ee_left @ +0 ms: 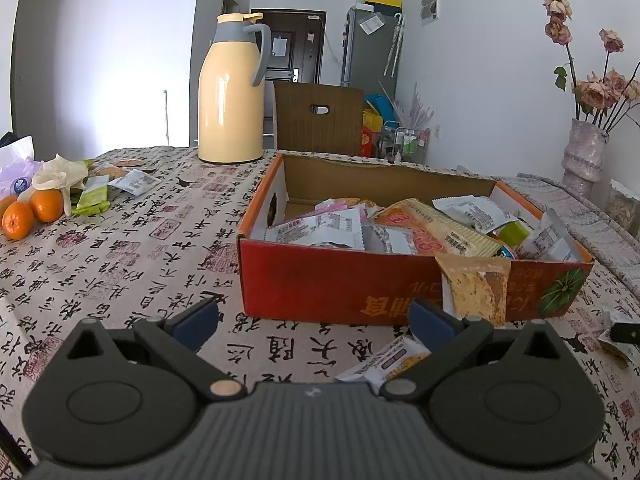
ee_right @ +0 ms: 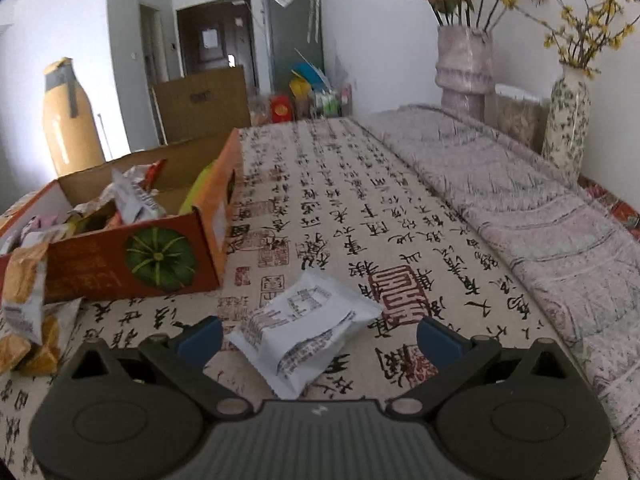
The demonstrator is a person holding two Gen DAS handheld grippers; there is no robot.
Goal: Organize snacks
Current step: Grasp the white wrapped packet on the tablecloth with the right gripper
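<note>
Right gripper (ee_right: 318, 334) jaws spread, empty, straddling white snack packet (ee_right: 304, 334) on tablecloth (ee_right: 400, 216), right of red box (ee_right: 132, 256). Left gripper (ee_left: 316, 320) likewise spread, empty. Packet likely light, crinkly, crushable; pinch gently across middle.

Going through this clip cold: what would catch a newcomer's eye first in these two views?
Probably the red cardboard box mid-table, heaped with snack packets, one orange-brown packet draped over its front wall. Next, the tall yellow thermos jug behind the box. In the right wrist view, a white packet lies on the calligraphy tablecloth between the open right gripper's fingers.
</note>
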